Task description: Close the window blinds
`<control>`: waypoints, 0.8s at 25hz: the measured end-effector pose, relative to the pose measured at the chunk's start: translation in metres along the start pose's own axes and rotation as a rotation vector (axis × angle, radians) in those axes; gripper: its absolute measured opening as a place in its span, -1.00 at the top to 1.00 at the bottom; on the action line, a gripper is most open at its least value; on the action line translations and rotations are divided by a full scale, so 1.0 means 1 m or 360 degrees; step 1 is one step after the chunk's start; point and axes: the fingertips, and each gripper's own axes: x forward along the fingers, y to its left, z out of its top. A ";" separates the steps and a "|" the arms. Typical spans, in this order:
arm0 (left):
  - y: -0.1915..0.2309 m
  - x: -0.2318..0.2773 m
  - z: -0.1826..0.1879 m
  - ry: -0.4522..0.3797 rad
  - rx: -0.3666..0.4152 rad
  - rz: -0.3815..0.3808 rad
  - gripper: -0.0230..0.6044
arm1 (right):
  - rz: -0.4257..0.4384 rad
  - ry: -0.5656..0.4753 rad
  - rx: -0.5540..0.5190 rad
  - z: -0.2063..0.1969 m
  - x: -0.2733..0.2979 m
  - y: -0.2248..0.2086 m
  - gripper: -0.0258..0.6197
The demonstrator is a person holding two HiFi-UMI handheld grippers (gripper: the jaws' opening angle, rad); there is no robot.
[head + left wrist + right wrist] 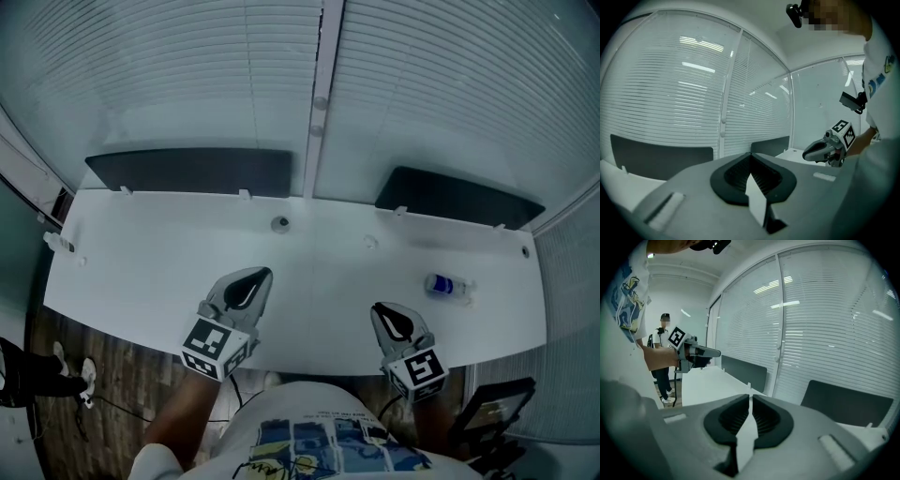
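Slatted white blinds hang fully down over the left window pane (pixel 187 75) and the right pane (pixel 459 84), on either side of a white mullion (pixel 319 84) that carries two small knobs. Both grippers hover over the near edge of a white desk (pixel 141 272), well short of the blinds. My left gripper (pixel 257 278) is shut with nothing between its jaws (pixel 751 160). My right gripper (pixel 382 312) is also shut and empty (pixel 750 401). Each gripper shows in the other's view: the right gripper (pixel 811 152) and the left gripper (pixel 712 352).
Two dark panels (pixel 187 172) (pixel 459 199) stand at the desk's far edge below the blinds. A small clear bottle (pixel 448 286) lies on the desk at the right. A round grommet (pixel 279 223) sits mid-desk. A person (pixel 663 352) stands beyond the desk's left end.
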 end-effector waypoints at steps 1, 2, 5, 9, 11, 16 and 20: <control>-0.001 -0.003 0.000 0.0007 -0.0008 -0.0011 0.90 | 0.0001 0.0004 0.0003 0.001 0.000 0.002 0.88; -0.003 -0.006 -0.001 0.0011 -0.0017 -0.0025 0.90 | 0.0001 0.0011 0.0005 0.002 0.000 0.003 0.88; -0.009 -0.013 -0.001 0.0031 -0.0025 -0.0069 0.90 | -0.0002 0.0019 0.0026 0.004 0.001 0.006 0.88; -0.017 -0.023 -0.002 0.0051 -0.0023 -0.0115 0.90 | -0.0003 0.0021 0.0036 0.008 0.001 0.011 0.88; -0.021 -0.033 -0.004 0.0048 -0.0011 -0.0124 0.90 | -0.0008 -0.0017 0.0029 0.011 -0.002 0.020 0.88; -0.027 -0.058 -0.006 0.0051 -0.0010 -0.0162 0.90 | -0.0044 -0.0048 0.0050 0.016 -0.012 0.039 0.88; -0.036 -0.080 -0.009 0.0040 -0.0003 -0.0199 0.90 | -0.0061 -0.0043 0.0053 0.016 -0.018 0.060 0.88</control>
